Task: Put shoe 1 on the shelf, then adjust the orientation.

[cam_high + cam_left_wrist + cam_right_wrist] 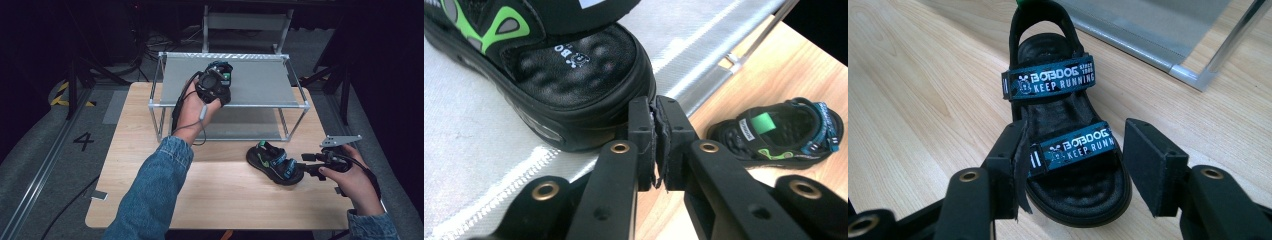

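**Two sandals, one on the rack, one on the desk**

At the left, a person's left hand in a denim sleeve holds the left gripper (214, 82) over the top shelf of a metal-framed rack (305, 105) that stands at the back of the wooden desk (150, 200). In the left gripper view its jaws are nearly together, the pads almost meeting, with nothing between them. Just beyond their tips lies a black sandal with green trim (549, 70), resting on the grey fabric of the rack's top shelf. The jaws sit right at the rim of its sole; whether they touch it cannot be told.

Further right, a second sandal (274, 163) lies flat on the desk, in front of the rack's right end. It is black with green accents and two blue straps printed with white lettering.

At the far right, the right gripper (306, 164) is held level, pointing at this sandal. In the right gripper view its jaws stand wide open, one on either side of the sandal's near end, not pressing on it.
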A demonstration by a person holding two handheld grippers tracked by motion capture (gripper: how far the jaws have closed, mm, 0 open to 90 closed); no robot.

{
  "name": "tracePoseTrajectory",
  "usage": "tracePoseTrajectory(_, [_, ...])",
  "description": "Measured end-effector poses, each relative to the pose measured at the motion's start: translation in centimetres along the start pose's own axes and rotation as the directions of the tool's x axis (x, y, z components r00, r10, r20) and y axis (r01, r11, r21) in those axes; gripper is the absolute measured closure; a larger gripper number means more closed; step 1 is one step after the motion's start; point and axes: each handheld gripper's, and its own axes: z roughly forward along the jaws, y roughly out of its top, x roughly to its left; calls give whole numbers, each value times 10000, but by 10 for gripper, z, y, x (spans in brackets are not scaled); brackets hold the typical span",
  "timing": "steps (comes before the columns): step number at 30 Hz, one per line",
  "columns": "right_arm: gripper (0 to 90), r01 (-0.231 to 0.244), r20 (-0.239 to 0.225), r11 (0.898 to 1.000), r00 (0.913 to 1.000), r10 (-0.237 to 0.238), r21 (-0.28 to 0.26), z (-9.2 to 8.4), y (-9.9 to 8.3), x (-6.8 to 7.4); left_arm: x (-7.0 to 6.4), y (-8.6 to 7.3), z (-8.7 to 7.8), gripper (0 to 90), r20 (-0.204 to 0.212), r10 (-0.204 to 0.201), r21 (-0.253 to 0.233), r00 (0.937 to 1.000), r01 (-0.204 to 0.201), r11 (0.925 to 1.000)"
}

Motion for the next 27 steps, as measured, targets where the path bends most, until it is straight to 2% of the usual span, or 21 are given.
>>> tracePoseTrajectory(7, [459,-4,-3,10000,10000,4,-4,0,0,0,1,-1,1,821,143,-10,-53,9999,10,10000])
tracePoseTrajectory(9, [459,-20,22,10000,10000,20,4,0,-1,0,-2,-3,1,763,201,-18,-118,9998,20,9999])
tracePoseTrajectory(13, [457,-48,41,10000,10000,48,14,-1,-3,0,-4,-7,-4,707,640,-84,-145,9979,93,9999])
tracePoseTrajectory(15, [456,-110,87,9999,9999,110,25,-3,-4,-1,-6,-10,-8,688,704,14,-233,9975,2,9997])
tracePoseTrajectory(18, [455,-211,173,9998,9996,211,27,-5,-6,-2,-9,-16,-17,654,647,235,-353,9976,-213,9992])
tracePoseTrajectory(21, [455,-223,226,9997,9995,221,57,-6,-7,0,-10,-27,-28,657,656,381,-463,9971,-351,9983])
tracePoseTrajectory(24, [454,-156,178,9998,9997,154,80,-6,-5,2,-10,-39,-37,652,719,408,-641,9966,-362,9973])
tracePoseTrajectory(27, [449,43,269,9999,9996,-47,156,-5,0,5,-8,-52,-45,596,592,477,-700,9971,-435,9966])
